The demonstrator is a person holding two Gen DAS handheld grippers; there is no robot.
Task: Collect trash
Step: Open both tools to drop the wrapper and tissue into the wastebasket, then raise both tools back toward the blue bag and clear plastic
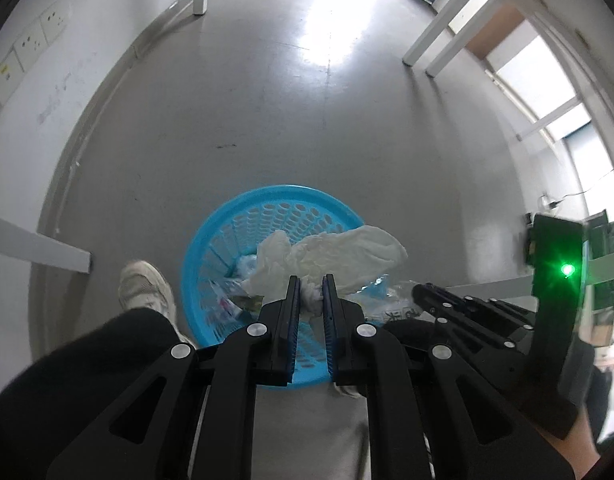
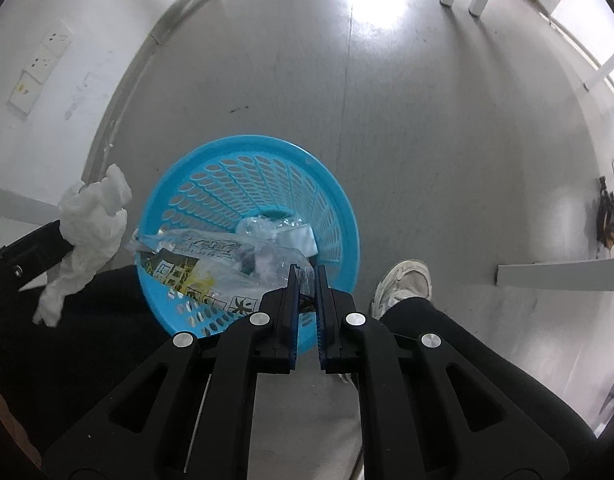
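A blue perforated basket (image 1: 275, 200) stands on the grey floor and holds clear plastic and wrappers; it also shows in the right wrist view (image 2: 339, 208). My left gripper (image 1: 310, 284) is shut on a crumpled white tissue (image 1: 331, 252) and holds it above the basket. The tissue also shows at the left of the right wrist view (image 2: 91, 224). My right gripper (image 2: 306, 276) is shut on a clear printed plastic wrapper (image 2: 227, 268) over the basket's near rim. The right gripper body (image 1: 487, 316) shows in the left wrist view.
The person's white shoes (image 1: 147, 284) (image 2: 407, 284) and dark trouser legs stand on either side of the basket. White table legs (image 1: 427, 36) stand at the back. A white wall with sockets (image 1: 35, 40) runs along the left. White boards (image 2: 559, 276) jut in low.
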